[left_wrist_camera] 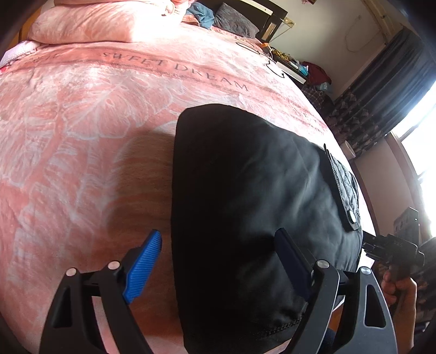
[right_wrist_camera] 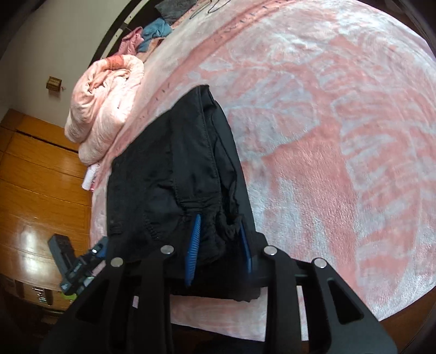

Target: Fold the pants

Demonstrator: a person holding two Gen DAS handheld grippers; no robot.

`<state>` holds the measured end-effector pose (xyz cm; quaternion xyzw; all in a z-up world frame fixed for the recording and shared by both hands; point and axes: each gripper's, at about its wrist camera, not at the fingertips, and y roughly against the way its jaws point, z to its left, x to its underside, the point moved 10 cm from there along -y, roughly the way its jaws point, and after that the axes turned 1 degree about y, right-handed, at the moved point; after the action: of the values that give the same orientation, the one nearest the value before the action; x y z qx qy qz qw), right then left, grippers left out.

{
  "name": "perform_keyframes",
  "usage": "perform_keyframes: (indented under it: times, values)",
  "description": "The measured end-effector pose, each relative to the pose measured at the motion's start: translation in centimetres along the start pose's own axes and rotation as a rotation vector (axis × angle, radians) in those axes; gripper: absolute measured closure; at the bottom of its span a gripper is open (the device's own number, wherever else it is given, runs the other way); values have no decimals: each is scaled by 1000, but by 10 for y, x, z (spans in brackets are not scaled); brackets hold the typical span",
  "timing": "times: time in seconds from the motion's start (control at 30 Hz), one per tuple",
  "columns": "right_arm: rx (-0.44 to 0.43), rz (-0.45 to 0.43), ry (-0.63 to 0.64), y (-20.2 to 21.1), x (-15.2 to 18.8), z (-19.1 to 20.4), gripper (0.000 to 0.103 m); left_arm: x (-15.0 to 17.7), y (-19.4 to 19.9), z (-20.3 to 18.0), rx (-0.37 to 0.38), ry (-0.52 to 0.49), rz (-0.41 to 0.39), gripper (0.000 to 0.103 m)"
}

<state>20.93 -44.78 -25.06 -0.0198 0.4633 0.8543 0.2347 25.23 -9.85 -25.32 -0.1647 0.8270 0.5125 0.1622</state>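
Observation:
Black pants (left_wrist_camera: 245, 190) lie folded on the pink blanket (left_wrist_camera: 81, 136), with a buttoned pocket flap (left_wrist_camera: 346, 190) on top. My left gripper (left_wrist_camera: 218, 261) stands open wide over their near left corner; one pad hovers over the blanket and the other over the cloth. In the right wrist view, the pants (right_wrist_camera: 169, 168) stretch away from me. My right gripper (right_wrist_camera: 219, 250) is shut on the gathered elastic waistband (right_wrist_camera: 215, 217), bunched between the blue pads. A hand (left_wrist_camera: 400, 288) holds the right gripper (left_wrist_camera: 392, 247) at the bed's right edge. The left gripper (right_wrist_camera: 79, 266) shows at lower left.
A rolled pink duvet (right_wrist_camera: 103, 100) and pillows (left_wrist_camera: 103, 24) lie at the head of the bed, with blue clothing (right_wrist_camera: 155, 32) beyond. Wooden floor (right_wrist_camera: 41, 177) lies past the bed edge. A cluttered nightstand (left_wrist_camera: 299, 68), curtains (left_wrist_camera: 381, 95) and a bright window are to the right.

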Motion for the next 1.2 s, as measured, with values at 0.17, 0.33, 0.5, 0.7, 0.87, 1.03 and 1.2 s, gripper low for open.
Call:
perform_keyframes:
  times: [0.17,0.33,0.5,0.7,0.87,1.03,1.2]
  values:
    - [85,-145,110,51,-16,34,56,-7,11,4,-8,-11,-15,13]
    - [16,-27,241,2,-10,91,52,-10,9,10,-13,1,8,13]
    - [119,63,286,-41,-4,62,67,-17,11,20,6,0,41,11]
    - [27,-21,195,21,-28,40,9,-34,6,46,145,81,127,8]
    - [-220,139,-60,1,-27,-11,9,-36,-13,42,390,187,239,4]
    - [-308,264,-122,-34,-16,-24,5,-24,-38,32,490,231,331,4]
    - [-358,304,-106,-41,-19,-11,2,-20,-54,26,524,256,374,4]
